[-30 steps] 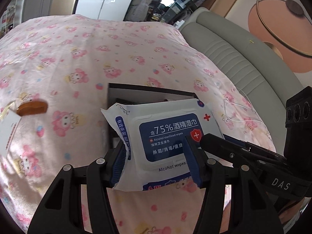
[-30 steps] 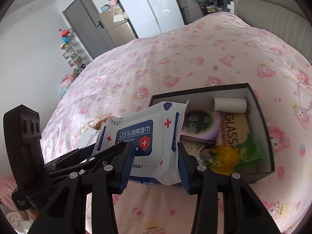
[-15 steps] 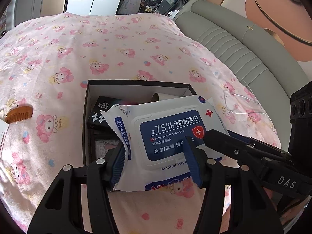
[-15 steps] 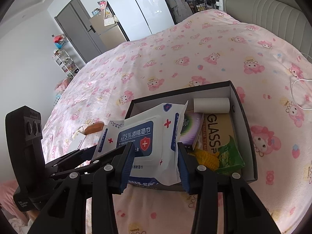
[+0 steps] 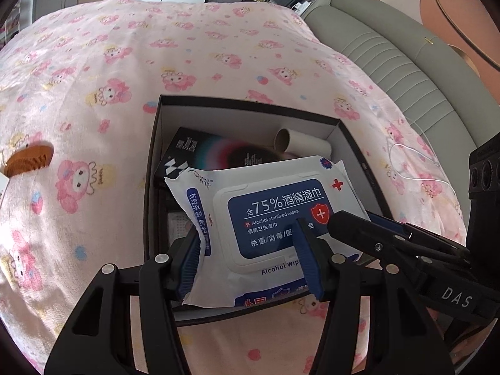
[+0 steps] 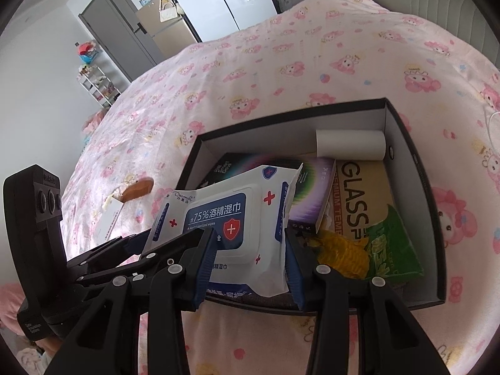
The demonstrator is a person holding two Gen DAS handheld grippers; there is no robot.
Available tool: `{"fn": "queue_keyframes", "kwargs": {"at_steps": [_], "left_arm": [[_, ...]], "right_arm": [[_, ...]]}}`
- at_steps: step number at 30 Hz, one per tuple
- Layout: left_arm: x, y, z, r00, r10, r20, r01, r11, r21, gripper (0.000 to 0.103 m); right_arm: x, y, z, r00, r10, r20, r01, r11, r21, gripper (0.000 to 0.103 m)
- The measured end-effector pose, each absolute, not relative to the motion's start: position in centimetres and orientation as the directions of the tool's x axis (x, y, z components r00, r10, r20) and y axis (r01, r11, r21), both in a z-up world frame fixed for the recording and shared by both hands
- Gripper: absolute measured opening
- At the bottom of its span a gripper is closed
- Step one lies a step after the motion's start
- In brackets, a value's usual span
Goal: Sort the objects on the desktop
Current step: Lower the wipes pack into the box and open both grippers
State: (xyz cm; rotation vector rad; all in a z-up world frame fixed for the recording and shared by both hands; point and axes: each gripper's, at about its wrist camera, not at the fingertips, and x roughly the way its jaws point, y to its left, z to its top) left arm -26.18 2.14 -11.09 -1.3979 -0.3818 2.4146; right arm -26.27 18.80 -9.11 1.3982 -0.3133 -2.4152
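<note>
1. Both grippers clamp one pack of alcohol wipes (image 5: 275, 215) at once. The left gripper (image 5: 250, 262) pinches its near end, blue pads pressed into the wrapper on either side. The right gripper (image 6: 247, 259) grips the same pack (image 6: 225, 218) the same way.
2. The pack hangs over the open black box (image 5: 250, 106), above the near half of the box. It does not appear to be resting on the contents yet, though I cannot be sure.
3. From the left gripper the pack runs out toward 12 o'clock, its long axis tipped a little toward 1 o'clock. Neither hand is nearer; both are already on it.
4. The coming move is, I judge, a lowering into the box and then a release, so what counts is that the free floor lies straight under and ahead of the pack.
5. Count in the box: one white paper roll (image 6: 350, 145), one dark printed carton (image 6: 309, 193), one tan "GLASS" carton (image 6: 362, 200), one green packet (image 6: 393, 247), one yellow item (image 6: 340, 253).
6. On the pink bedspread (image 5: 93, 62) at 9 o'clock: one brown comb (image 5: 28, 159), well apart from the box, and one white cable (image 5: 415, 162) at 3 o'clock.
</note>
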Motion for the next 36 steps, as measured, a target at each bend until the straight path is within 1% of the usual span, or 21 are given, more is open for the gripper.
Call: {"fn": "queue_keyframes", "kwargs": {"at_steps": [7, 10, 14, 18, 21, 24, 25, 26, 29, 32, 36], "left_arm": [[-26.7, 1.9, -12.5, -0.457, 0.381, -0.804, -0.125, -0.922, -0.367, 0.056], [-26.8, 2.0, -13.0, -0.452, 0.347, -0.822, -0.116, -0.936, -0.332, 0.056], [-26.6, 2.2, -13.6, -0.446, 0.295, -0.845, -0.108, -0.955, -0.276, 0.056], [-25.9, 2.3, -13.1, -0.479, 0.244, -0.844, -0.107, -0.97, -0.22, 0.056], [-25.5, 2.2, -12.2, -0.545, 0.187, -0.817, -0.075, -0.982, -0.174, 0.054], [-25.3, 1.9, -11.6, -0.572, 0.234, -0.786, -0.087, -0.97, -0.225, 0.05], [-25.4, 1.9, -11.6, -0.569, 0.258, -0.781, -0.099, -0.964, -0.246, 0.05], [-25.4, 2.0, -11.8, -0.563, 0.266, -0.782, -0.112, -0.963, -0.246, 0.049], [-25.9, 2.7, -12.7, -0.539, 0.253, -0.804, -0.134, -0.967, -0.215, 0.039], [-26.7, 3.0, -14.0, -0.494, 0.242, -0.835, -0.114, -0.97, -0.214, 0.038], [-26.6, 2.8, -14.1, -0.491, 0.252, -0.834, -0.105, -0.967, -0.231, 0.037]], "right_arm": [[-27.3, 18.7, -11.1, -0.426, -0.386, -0.818, 0.16, -0.922, 0.352, 0.039], [-27.5, 18.5, -12.0, -0.406, -0.371, -0.836, 0.149, -0.929, 0.339, 0.039], [-27.6, 18.0, -12.8, -0.391, -0.319, -0.863, 0.153, -0.948, 0.281, 0.039], [-27.2, 18.3, -11.9, -0.44, -0.26, -0.86, 0.146, -0.965, 0.217, 0.039], [-26.8, 18.9, -11.0, -0.486, -0.244, -0.839, 0.14, -0.97, 0.2, 0.039], [-26.7, 18.9, -11.1, -0.491, -0.258, -0.832, 0.166, -0.965, 0.202, 0.039], [-26.8, 18.9, -11.3, -0.484, -0.266, -0.834, 0.173, -0.963, 0.207, 0.039], [-26.8, 18.8, -11.6, -0.476, -0.273, -0.836, 0.178, -0.961, 0.213, 0.039], [-27.2, 18.1, -12.5, -0.452, -0.285, -0.845, 0.189, -0.957, 0.222, 0.039], [-27.6, 17.6, -13.4, -0.435, -0.271, -0.859, 0.175, -0.961, 0.215, 0.039], [-27.9, 17.4, -13.7, -0.417, -0.263, -0.87, 0.164, -0.963, 0.212, 0.039]]}}
